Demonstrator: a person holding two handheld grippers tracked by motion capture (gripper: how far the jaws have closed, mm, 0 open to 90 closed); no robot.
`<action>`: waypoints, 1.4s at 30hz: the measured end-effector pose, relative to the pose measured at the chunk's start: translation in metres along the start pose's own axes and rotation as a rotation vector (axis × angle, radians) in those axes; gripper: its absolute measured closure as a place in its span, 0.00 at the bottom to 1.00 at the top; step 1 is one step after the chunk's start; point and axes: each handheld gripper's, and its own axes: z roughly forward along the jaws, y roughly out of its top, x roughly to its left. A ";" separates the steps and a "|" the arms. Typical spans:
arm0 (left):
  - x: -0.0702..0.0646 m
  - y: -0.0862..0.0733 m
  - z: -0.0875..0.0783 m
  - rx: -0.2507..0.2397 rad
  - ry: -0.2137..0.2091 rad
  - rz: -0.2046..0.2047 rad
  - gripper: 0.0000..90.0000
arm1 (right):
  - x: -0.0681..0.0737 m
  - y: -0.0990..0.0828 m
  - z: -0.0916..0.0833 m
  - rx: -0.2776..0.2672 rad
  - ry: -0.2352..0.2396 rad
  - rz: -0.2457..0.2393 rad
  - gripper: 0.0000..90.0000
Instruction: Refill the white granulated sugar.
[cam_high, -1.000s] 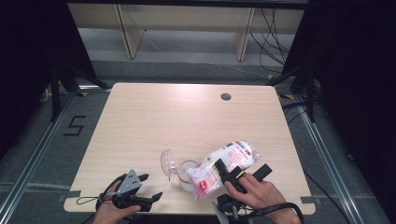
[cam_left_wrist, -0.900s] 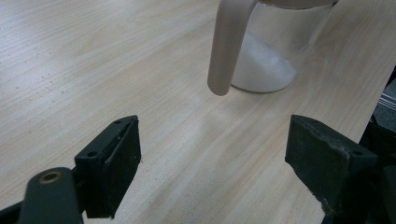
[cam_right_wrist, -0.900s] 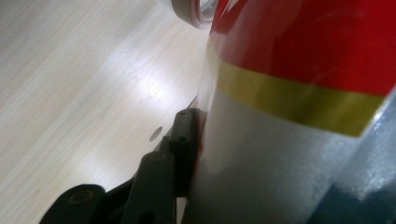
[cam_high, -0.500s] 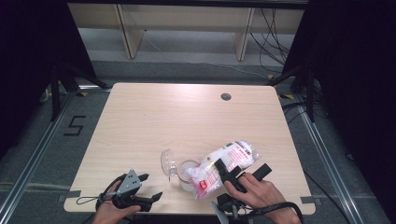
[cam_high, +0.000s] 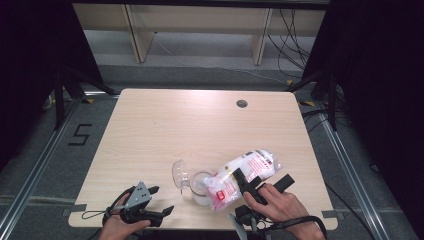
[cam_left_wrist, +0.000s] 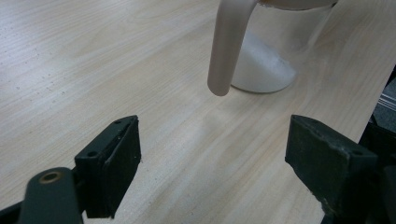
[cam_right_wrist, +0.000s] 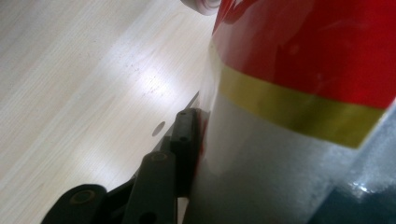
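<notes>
My right gripper (cam_high: 260, 186) has its jaws clamped across the middle of a plastic bag (cam_high: 243, 175) of white granules, red and gold print on clear film. The bag is tipped, its lower end over the mouth of a clear glass jar (cam_high: 201, 186) that stands near the front edge of the table (cam_high: 200, 125). A low heap of white grains sits in the jar's bottom, plain in the left gripper view (cam_left_wrist: 261, 70). The jar's hinged lid (cam_high: 179, 173) hangs open to the jar's left.

Left gripper (cam_high: 159, 202) rests at the table's front left, jaws open with nothing between them, pointed toward the jar and well apart from it.

Handling notes:
- I judge the bag soft and slumping; the film gives under the jaw in the right gripper view (cam_right_wrist: 280, 140), so the load can shift as grains run out. Glossy film, likely slippery.
- Best hold is where I have it, mid-body with contents packed on both sides; a pinch near the open end would choke the flow.
- I take the jar for glass: rigid, fragile, and light enough to skid or tip if the bag leans on its rim. The free gripper could steady it low on the wall, clear of the lid's clasp (cam_left_wrist: 229, 46).
- Spill risk at the mouth; I can't tell whether the bag's opening sits inside the rim.
</notes>
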 end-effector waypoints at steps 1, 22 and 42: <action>0.000 0.000 0.000 -0.003 -0.002 -0.003 0.20 | 0.000 0.000 0.000 0.000 0.001 -0.002 0.77; -0.001 0.000 0.000 -0.003 -0.002 -0.001 0.20 | -0.005 0.007 0.004 -0.018 0.020 -0.116 0.77; -0.001 0.000 0.001 -0.002 -0.004 -0.003 0.20 | -0.007 0.008 0.005 -0.028 0.017 -0.113 0.78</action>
